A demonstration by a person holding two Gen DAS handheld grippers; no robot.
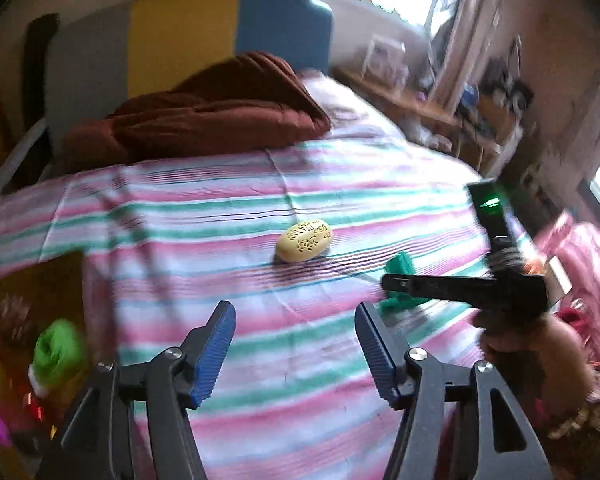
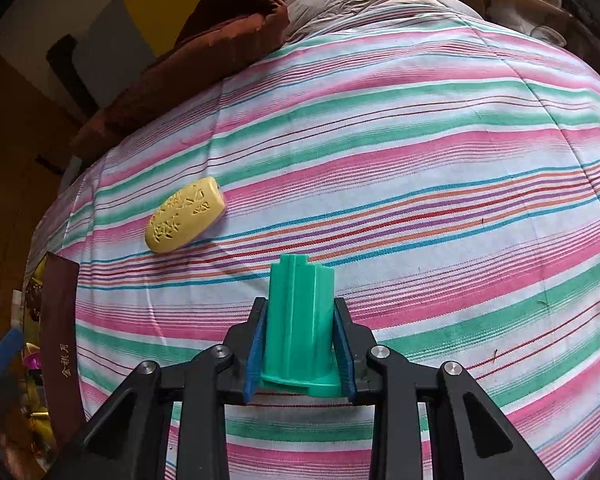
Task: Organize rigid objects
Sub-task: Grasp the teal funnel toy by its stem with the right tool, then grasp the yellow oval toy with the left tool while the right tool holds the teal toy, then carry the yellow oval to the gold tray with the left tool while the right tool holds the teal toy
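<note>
Green piece: your right gripper (image 2: 300, 344) held a green ribbed plastic cylinder (image 2: 300, 320), both blue pads pressed against its sides, its flared end nearest the camera.
Where it sat: the cylinder was above the near part of the striped pink, green and white bedsheet (image 2: 420, 160); whether it touched the sheet could not be told.
Left claw: your left gripper (image 1: 296, 344) stood wide apart with nothing between its blue ribbed pads (image 1: 216, 352), hovering over the near edge of the bed.
Yellow piece: a yellow oval plastic case with cut-out patterns (image 1: 305, 241) lay flat on the sheet near the middle of the bed, apart from both claws.
Between the views: from your left side, the right gripper (image 1: 388, 282) reached in from the right edge of the bed, the green cylinder (image 1: 400, 268) showing at its tip, just right of the yellow case.
Far end: a brown quilted blanket (image 1: 204, 112) lay bunched across the far edge of the bed.
Left edge: a dark brown box with gold characters (image 2: 62, 340) stood against the left edge of the bed.
</note>
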